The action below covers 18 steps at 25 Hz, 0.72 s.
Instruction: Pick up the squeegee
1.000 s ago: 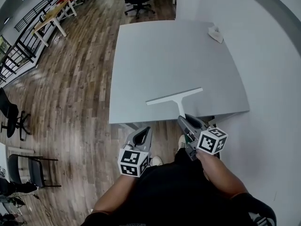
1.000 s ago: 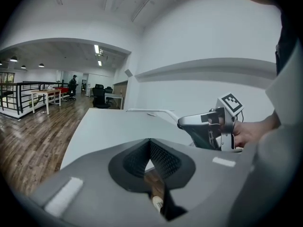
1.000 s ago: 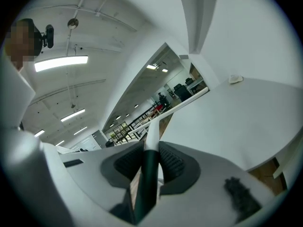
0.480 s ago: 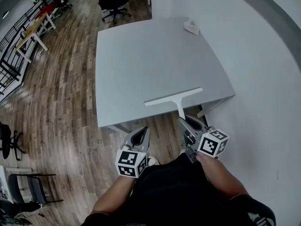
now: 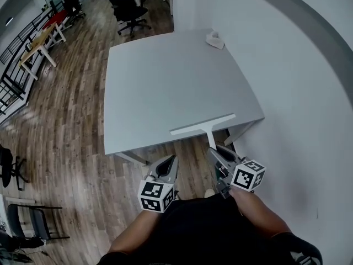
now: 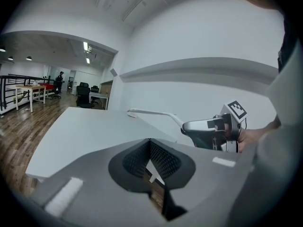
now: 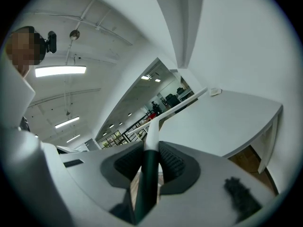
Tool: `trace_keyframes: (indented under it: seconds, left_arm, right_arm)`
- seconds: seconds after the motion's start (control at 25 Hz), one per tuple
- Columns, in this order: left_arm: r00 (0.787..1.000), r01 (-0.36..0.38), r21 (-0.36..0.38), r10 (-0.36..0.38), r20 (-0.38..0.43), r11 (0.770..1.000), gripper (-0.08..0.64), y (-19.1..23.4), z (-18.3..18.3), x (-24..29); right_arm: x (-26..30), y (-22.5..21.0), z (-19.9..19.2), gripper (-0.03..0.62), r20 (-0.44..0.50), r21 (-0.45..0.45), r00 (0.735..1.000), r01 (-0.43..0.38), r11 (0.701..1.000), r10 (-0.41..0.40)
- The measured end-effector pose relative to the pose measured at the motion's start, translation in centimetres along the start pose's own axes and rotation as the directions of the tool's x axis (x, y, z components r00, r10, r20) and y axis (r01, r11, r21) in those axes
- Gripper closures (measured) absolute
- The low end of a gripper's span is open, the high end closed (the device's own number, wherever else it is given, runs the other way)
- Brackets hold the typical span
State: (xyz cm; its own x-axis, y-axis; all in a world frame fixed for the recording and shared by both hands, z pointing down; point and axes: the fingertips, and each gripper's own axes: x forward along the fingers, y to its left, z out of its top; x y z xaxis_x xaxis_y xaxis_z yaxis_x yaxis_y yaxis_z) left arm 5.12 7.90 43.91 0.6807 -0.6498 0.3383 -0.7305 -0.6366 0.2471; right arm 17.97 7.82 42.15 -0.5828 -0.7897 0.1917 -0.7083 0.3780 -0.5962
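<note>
The white squeegee [image 5: 202, 124] is a long blade on a thin handle, hanging level over the near right corner of the grey table [image 5: 165, 76]. My right gripper [image 5: 216, 151] is shut on the handle's dark green end [image 7: 147, 174]; the handle runs forward between the pads to the blade [image 7: 182, 104]. My left gripper [image 5: 169, 163] is beside it on the left, over the floor, shut with nothing in it. In the left gripper view the squeegee [image 6: 151, 112] and the right gripper [image 6: 208, 128] show off to the right.
A small white object [image 5: 214, 39] lies at the table's far right corner. A white wall [image 5: 298, 93] runs along the right side. Black office chairs [image 5: 126, 7] stand beyond the table, another chair [image 5: 33, 222] at lower left on the wooden floor.
Both grippers have drawn back from the table, the right one carrying the squeegee; its blade now hangs at the table's near edge instead of further over the top.
</note>
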Motion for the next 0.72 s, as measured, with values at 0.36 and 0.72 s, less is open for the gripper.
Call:
trace_keyframes:
  seconds: [0.36, 0.72]
  left_arm:
    - [1.0, -0.023, 0.004, 0.023, -0.002, 1.0, 0.552, -4.0, -0.3, 2.1]
    - [1.0, -0.017, 0.017, 0.017, -0.011, 1.0, 0.554, -7.1, 0.1, 4.5]
  right_arm:
    - [-3.2, -2.8, 1.6, 0.486, 0.002, 0.002, 1.0, -0.028, 1.0, 0.028]
    - [-5.4, -4.9, 2.5, 0.486, -0.013, -0.007, 0.999, -0.03, 1.0, 0.03]
